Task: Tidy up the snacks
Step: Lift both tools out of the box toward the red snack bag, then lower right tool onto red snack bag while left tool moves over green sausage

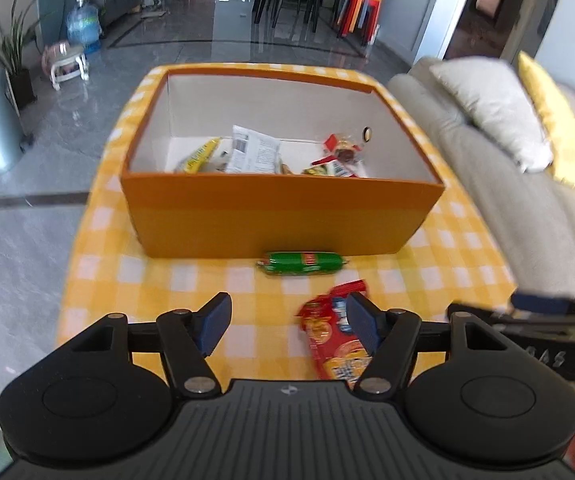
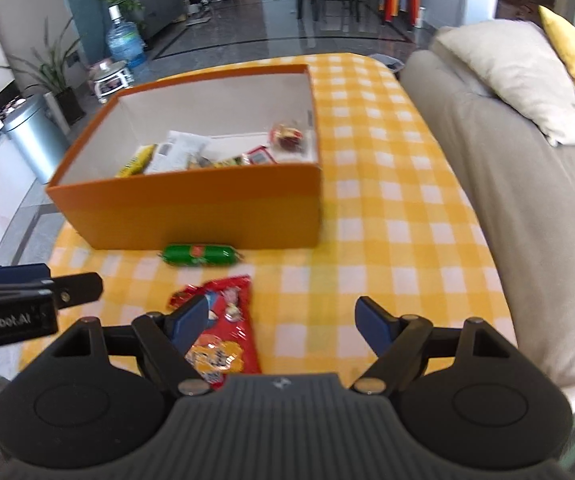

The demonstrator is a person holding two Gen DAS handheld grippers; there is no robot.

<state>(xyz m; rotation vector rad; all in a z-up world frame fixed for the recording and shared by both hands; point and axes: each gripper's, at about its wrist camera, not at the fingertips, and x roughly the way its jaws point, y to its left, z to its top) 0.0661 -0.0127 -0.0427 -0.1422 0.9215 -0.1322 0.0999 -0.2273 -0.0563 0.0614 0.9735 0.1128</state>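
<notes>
- Yellow-checked cloth (image 1: pixel 247 280) covers the bench, with a grey sofa (image 2: pixel 527 220) along its right side and a glossy dark floor beyond.
- An orange box (image 1: pixel 279 216) stands open on the far half of the bench; several snack packets (image 1: pixel 253 150) lie inside on its white bottom, among them a white one, a yellow one and a red one.
- A green sausage (image 1: pixel 303 263) lies crosswise on the cloth just beside the box's near wall; whether it touches the wall is hard to tell through the blur.
- A red packet (image 2: pixel 223 328) lies on the cloth nearer than the sausage, apart from it.
- Left gripper (image 1: pixel 287 322) hangs over the cloth with its fingers spread and nothing between them; its right finger (image 1: pixel 361 322) overlaps the red packet in the view.
- Right gripper (image 2: pixel 283 326) also has its fingers spread and empty; its left finger (image 2: pixel 189 320) overlaps the same packet.
- Both grippers sit side by side, each showing at the edge of the other's view, and the red packet lies below the gap between them.
</notes>
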